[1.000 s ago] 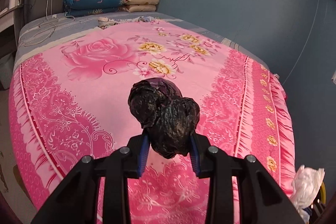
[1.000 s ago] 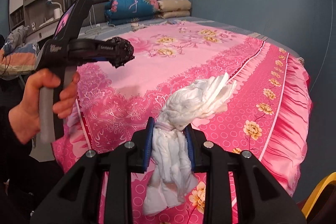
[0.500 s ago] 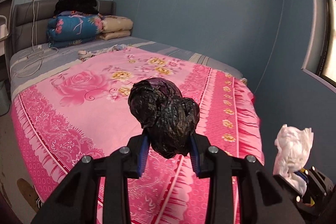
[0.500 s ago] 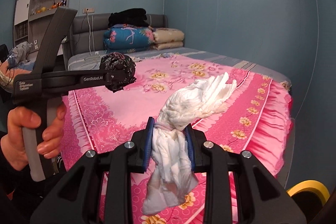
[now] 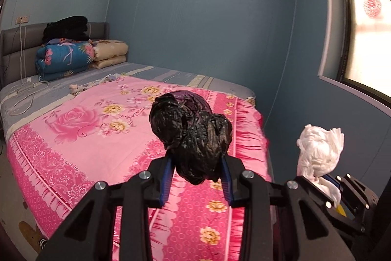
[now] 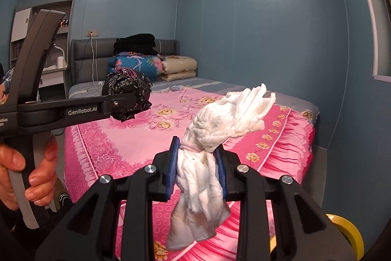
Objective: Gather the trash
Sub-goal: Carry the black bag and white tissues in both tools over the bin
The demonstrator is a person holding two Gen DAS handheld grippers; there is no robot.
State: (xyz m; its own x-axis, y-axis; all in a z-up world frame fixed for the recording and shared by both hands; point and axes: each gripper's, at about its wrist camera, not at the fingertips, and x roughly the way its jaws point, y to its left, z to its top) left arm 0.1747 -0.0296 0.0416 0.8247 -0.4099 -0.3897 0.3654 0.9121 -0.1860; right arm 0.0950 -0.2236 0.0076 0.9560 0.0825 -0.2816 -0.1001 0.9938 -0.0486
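Black bag clamped between left fingers; white wad between right.

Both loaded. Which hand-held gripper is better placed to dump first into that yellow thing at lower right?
Right, probably. The right hand-held gripper, shut on the white wad, has the yellow rim just below and beside it. The left hand-held gripper, clamping the black bag, is over the bed.
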